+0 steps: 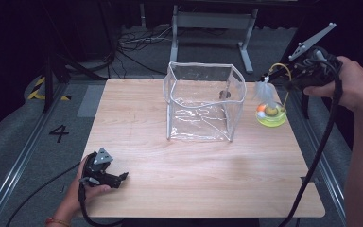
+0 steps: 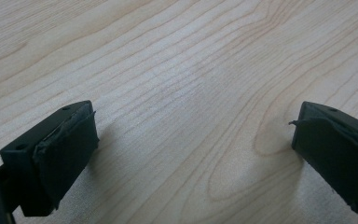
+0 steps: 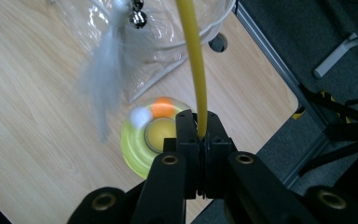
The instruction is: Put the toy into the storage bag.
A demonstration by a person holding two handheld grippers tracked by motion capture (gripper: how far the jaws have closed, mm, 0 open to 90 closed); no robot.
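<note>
A yellow-green round toy (image 1: pixel 271 116) with an orange and a white ball in its ring sits on the table near the right edge, beside a clear plastic bag (image 1: pixel 203 101) that stands open in the middle. A thin yellow wire (image 3: pixel 193 60) arcs up from the toy and carries a white feather (image 1: pixel 264 90) and small bells (image 3: pixel 140 17). My right gripper (image 1: pixel 270 75) is above the toy, shut on that wire (image 1: pixel 288 82); the toy (image 3: pixel 142 140) lies right below its jaws. My left gripper (image 1: pixel 121 177) rests open on the wood at the front left, nothing between its pads (image 2: pixel 67 144).
The wooden table (image 1: pixel 194 179) has free room across its front and left. A black cable (image 1: pixel 319 156) trails from the right gripper past the table's right edge. Beyond the table are a metal stand (image 1: pixel 212 21), floor cables and floor rails.
</note>
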